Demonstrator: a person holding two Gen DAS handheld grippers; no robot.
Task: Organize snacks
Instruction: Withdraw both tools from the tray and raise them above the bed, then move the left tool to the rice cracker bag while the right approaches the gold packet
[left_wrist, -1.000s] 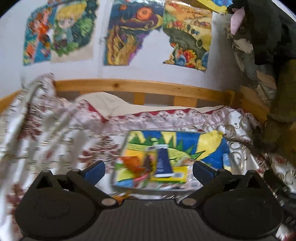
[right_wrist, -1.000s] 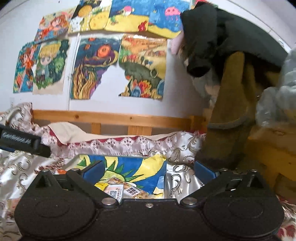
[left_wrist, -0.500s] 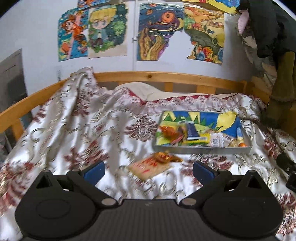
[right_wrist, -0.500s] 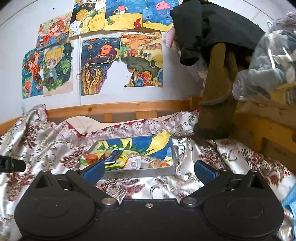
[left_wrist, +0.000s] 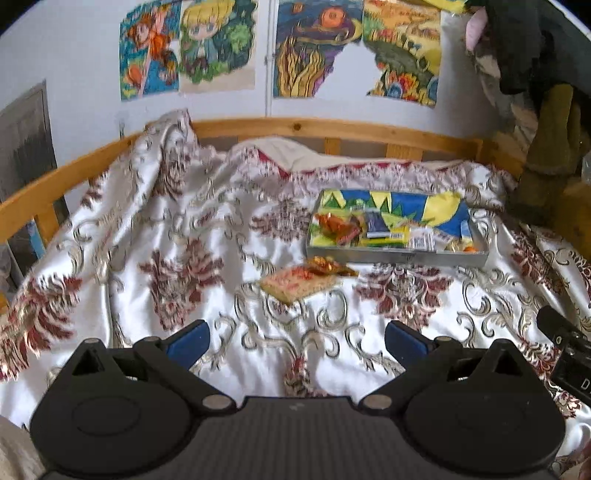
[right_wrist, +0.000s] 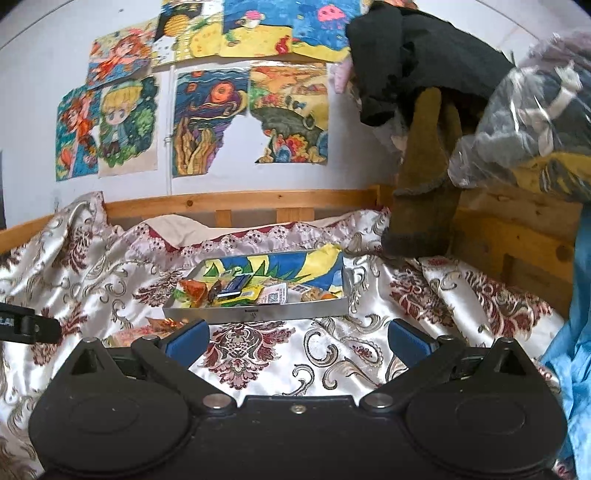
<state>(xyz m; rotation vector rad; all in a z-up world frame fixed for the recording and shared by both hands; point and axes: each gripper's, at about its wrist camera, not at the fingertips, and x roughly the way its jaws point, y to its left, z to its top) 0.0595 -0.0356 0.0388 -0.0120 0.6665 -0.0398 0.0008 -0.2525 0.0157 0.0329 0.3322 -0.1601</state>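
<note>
Metal tray (left_wrist: 395, 256) holds most snacks; two packets (left_wrist: 299, 278) lie beside it on the bed (left_wrist: 147, 240). Both tongs (left_wrist: 295, 338) (right_wrist: 297, 338) are wide, empty, ready to grab.

A shallow grey metal tray (left_wrist: 399, 257) with a blue, yellow and green picture lining sat flat on the patterned bedspread, holding a loose heap of snack packets: an orange wrapper (left_wrist: 334, 226), a dark blue packet (left_wrist: 375, 225) and a white barcoded packet (left_wrist: 421, 237). Just in front of the tray lay a flat pink-and-red snack packet (left_wrist: 295, 282), touching a crumpled orange wrapper (left_wrist: 328, 266).
</note>
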